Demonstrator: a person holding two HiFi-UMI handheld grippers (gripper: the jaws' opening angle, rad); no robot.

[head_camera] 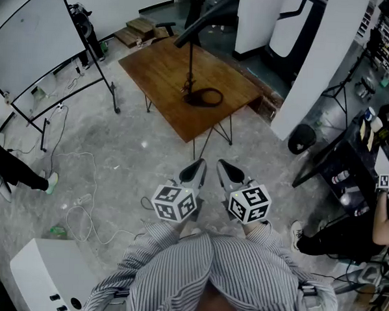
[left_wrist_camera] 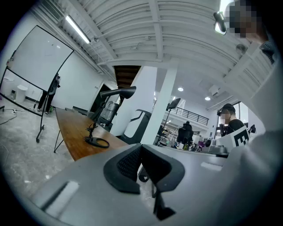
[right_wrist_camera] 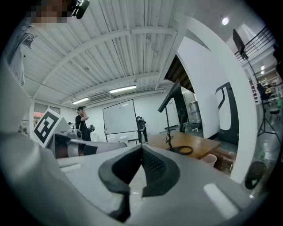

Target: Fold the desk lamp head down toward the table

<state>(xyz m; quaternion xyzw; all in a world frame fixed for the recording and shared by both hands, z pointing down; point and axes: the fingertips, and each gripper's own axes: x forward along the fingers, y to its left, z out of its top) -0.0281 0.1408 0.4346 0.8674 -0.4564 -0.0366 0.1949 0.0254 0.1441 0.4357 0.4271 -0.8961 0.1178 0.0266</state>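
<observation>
A black desk lamp (head_camera: 190, 60) stands on the brown wooden table (head_camera: 160, 72), its ring base (head_camera: 205, 97) flat on the top and its long head (head_camera: 203, 22) raised at a slant. The lamp (left_wrist_camera: 95, 132) shows far off in the left gripper view, and the lamp (right_wrist_camera: 170, 128) likewise in the right gripper view. My left gripper (head_camera: 195, 174) and right gripper (head_camera: 227, 175) hang side by side close to my body, well short of the table. Both are shut, and neither holds anything.
A whiteboard on a stand (head_camera: 37, 46) is at the left, with cables (head_camera: 75, 197) across the grey floor. A white pillar (head_camera: 323, 61) and tripod stands (head_camera: 341, 94) are at the right. People (head_camera: 12, 168) stand at both edges. A white box (head_camera: 45, 274) lies near left.
</observation>
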